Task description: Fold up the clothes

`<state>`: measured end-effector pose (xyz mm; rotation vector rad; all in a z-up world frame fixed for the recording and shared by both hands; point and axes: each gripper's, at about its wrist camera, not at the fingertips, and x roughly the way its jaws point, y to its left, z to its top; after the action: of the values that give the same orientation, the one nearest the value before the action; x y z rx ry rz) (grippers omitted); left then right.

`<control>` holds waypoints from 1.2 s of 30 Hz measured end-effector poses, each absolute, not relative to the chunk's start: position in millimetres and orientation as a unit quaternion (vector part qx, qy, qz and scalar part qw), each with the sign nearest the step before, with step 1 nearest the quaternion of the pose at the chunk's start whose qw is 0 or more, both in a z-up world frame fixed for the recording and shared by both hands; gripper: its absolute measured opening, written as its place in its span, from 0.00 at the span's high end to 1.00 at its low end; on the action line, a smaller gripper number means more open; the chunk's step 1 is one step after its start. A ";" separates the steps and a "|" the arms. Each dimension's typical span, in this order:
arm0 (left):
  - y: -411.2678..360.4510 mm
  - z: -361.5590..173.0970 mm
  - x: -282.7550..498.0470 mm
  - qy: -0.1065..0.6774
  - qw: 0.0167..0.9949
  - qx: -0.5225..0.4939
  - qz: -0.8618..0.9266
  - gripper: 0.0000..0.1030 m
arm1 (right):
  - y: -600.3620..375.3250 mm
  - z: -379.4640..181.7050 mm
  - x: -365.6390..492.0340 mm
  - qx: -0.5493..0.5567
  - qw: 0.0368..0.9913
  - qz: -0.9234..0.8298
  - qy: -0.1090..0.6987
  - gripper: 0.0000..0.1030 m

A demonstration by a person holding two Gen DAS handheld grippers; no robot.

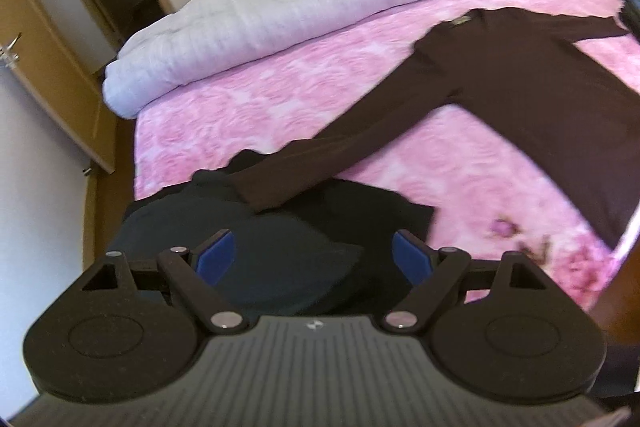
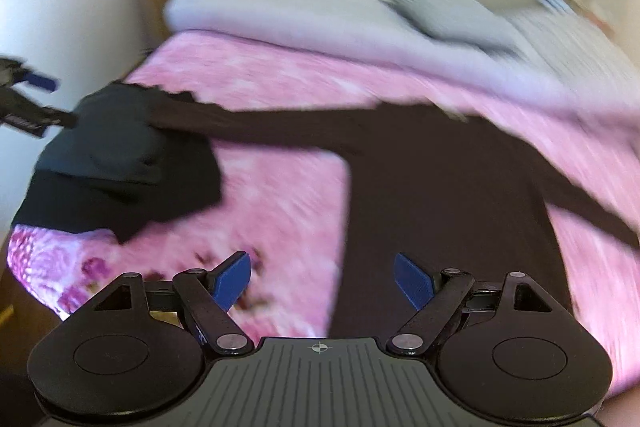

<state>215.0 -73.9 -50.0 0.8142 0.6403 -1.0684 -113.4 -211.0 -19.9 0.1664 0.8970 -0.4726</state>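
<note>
A dark brown long-sleeved shirt (image 1: 532,99) lies flat on the pink floral bed (image 1: 280,99); left gripper (image 1: 314,253) and right gripper (image 2: 322,275) hover, jaws wide open, empty.

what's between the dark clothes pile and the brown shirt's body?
Left wrist view: the brown shirt has one sleeve stretched across the pink bedspread, its cuff resting on the pile of dark clothes. Otherwise bare bedspread.

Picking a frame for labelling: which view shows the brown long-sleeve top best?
Left wrist: the brown top is fairly sharp, collar, body and one sleeve visible. Right wrist shows it spread wider but motion-blurred.
</note>
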 end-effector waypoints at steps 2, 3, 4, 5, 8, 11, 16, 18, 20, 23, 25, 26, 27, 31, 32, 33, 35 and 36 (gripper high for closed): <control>-76.3 -59.9 244.3 0.298 0.738 0.367 -0.482 0.19 | -208.3 -30.3 -69.6 0.043 0.885 -0.188 0.424 0.20; -80.0 -65.7 256.6 0.302 0.739 0.365 -0.480 0.19 | -206.6 -37.4 -47.6 0.027 0.889 -0.171 0.423 0.21; -84.2 -72.2 269.3 0.304 0.739 0.364 -0.479 0.19 | -204.8 -44.5 -25.7 0.011 0.894 -0.154 0.421 0.22; -89.1 -79.8 281.5 0.302 0.738 0.365 -0.480 0.19 | -203.5 -52.3 -3.8 -0.003 0.898 -0.137 0.419 0.24; -105.7 -105.7 313.7 0.289 0.733 0.380 -0.484 0.19 | -199.6 -86.3 62.6 -0.049 0.906 -0.089 0.412 0.35; -121.9 -134.4 337.9 0.257 0.718 0.419 -0.494 0.21 | -199.0 -132.3 126.2 -0.090 0.906 -0.044 0.411 0.46; -134.8 -169.2 362.8 0.191 0.694 0.472 -0.509 0.21 | -191.4 -214.9 218.9 -0.145 0.899 0.020 0.413 0.48; -134.7 -176.5 374.3 0.194 0.702 0.464 -0.505 0.21 | -183.6 -241.3 245.0 -0.174 0.895 0.042 0.409 0.48; -133.7 -181.7 386.9 0.208 0.714 0.448 -0.497 0.21 | -176.0 -262.9 267.8 -0.201 0.890 0.056 0.406 0.48; -129.7 -187.6 398.4 0.227 0.727 0.432 -0.483 0.21 | -169.6 -284.2 292.9 -0.216 0.887 0.071 0.402 0.48; -126.2 -189.7 401.9 0.234 0.731 0.429 -0.476 0.21 | -166.1 -294.8 305.3 -0.233 0.884 0.077 0.399 0.50; -124.6 -190.7 403.5 0.238 0.732 0.428 -0.473 0.21 | -165.7 -298.4 310.0 -0.239 0.881 0.079 0.400 0.61; -123.6 -191.6 404.7 0.243 0.733 0.427 -0.470 0.21 | -166.4 -300.3 314.5 -0.237 0.880 0.081 0.403 0.80; -124.4 -188.1 399.0 0.250 0.737 0.420 -0.467 0.21 | -207.1 -270.1 302.0 -0.157 0.911 0.038 0.380 0.97; -126.4 -185.9 396.2 0.250 0.739 0.417 -0.467 0.21 | -218.8 -261.1 297.7 -0.134 0.918 0.025 0.372 0.97; -128.3 -183.7 393.3 0.249 0.740 0.414 -0.468 0.21 | -230.4 -252.1 293.4 -0.110 0.925 0.013 0.364 0.98; -136.2 -178.7 383.5 0.246 0.738 0.409 -0.477 0.21 | -253.7 -234.1 284.8 -0.063 0.936 -0.013 0.347 0.98; -143.9 -176.0 375.4 0.242 0.735 0.407 -0.485 0.21 | -265.3 -225.1 280.5 -0.040 0.940 -0.026 0.338 0.98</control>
<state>375.4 -143.9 -176.0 0.8953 0.5315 -1.0668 280.5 -265.3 -225.1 -0.0811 0.6893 -0.0527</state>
